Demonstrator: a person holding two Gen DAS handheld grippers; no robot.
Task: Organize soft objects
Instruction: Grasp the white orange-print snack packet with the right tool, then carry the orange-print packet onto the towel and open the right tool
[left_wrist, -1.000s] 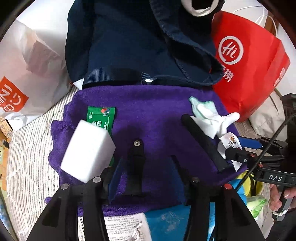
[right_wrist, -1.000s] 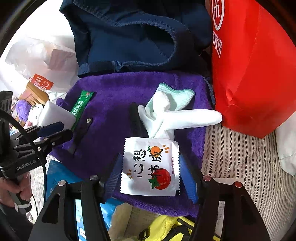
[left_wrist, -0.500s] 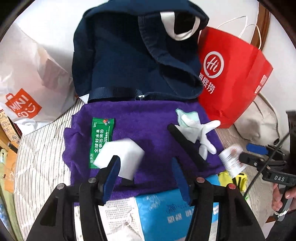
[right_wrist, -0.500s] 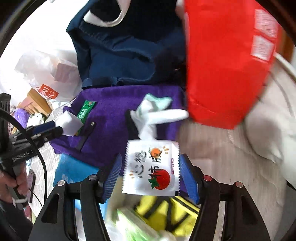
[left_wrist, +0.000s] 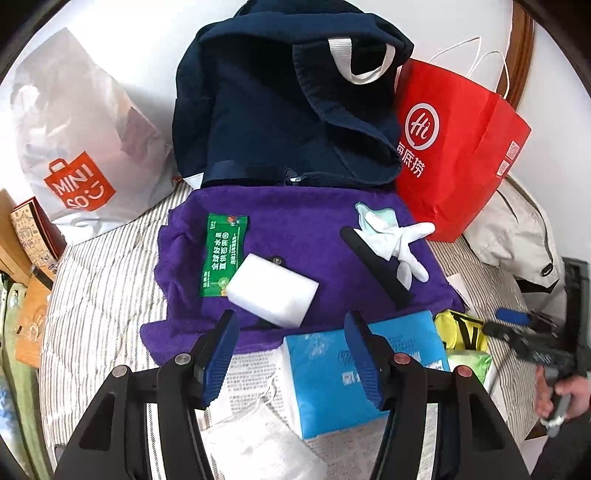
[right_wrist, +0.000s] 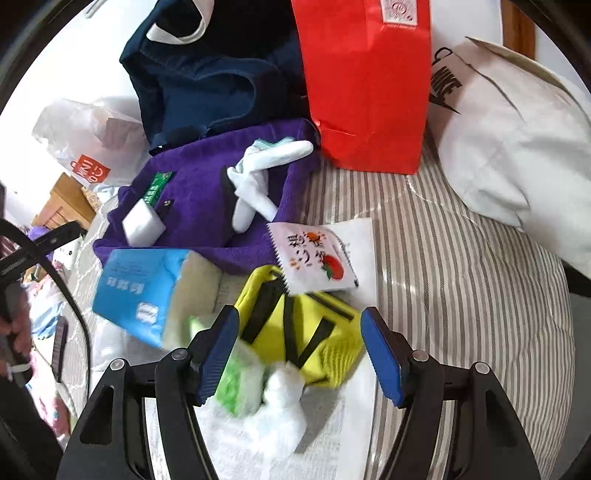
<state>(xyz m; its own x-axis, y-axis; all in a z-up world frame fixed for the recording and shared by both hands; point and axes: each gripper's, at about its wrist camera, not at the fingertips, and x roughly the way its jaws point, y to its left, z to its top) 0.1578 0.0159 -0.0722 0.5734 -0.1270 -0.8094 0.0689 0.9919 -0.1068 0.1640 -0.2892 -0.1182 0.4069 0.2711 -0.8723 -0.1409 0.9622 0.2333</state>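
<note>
Both grippers dropped loads: sponge (left_wrist: 272, 295) on purple towel (left_wrist: 306, 221), snack packet (right_wrist: 314, 258) on bed; left gripper (left_wrist: 291, 350), right gripper (right_wrist: 299, 354) spread, empty. Next: pick another item.

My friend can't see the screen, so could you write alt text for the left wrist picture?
An open left claw, holding nothing, hangs above a purple towel on a striped bed. On the towel lie a white sponge block, a green sachet and a white glove.
</note>
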